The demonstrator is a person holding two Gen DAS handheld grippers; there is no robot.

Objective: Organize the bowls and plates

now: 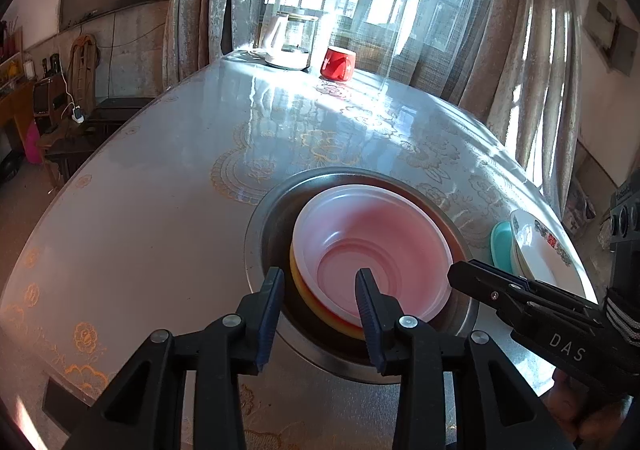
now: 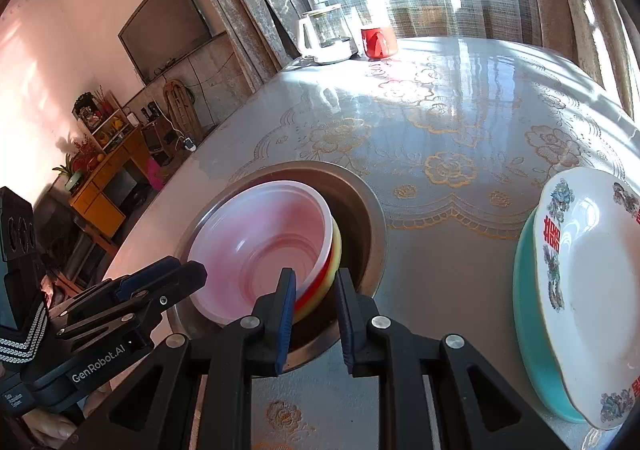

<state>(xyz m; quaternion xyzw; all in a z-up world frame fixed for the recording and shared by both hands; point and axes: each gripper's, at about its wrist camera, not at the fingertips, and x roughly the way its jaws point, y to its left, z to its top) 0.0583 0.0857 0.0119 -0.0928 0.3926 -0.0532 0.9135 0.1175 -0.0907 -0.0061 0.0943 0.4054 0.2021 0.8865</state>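
Observation:
A translucent white bowl [image 1: 372, 246] sits nested on red and yellow bowls [image 1: 308, 298] inside a round steel well [image 1: 264, 217] in the table. My left gripper [image 1: 320, 278] is open, its jaws straddling the stack's near-left rim. My right gripper [image 2: 314, 278] is open, one finger inside the white bowl [image 2: 260, 234], the other outside the coloured bowls [image 2: 324, 270]. A white flowered plate [image 2: 588, 290] lies on a teal plate [image 2: 532, 310] at the right; both show in the left wrist view [image 1: 536, 246].
A glass kettle [image 1: 290, 39] and a red cup [image 1: 338, 63] stand at the table's far edge by the window. The lace-patterned tablecloth [image 1: 160, 189] covers the round table. The steel well's rim [image 2: 372, 217] rings the bowls.

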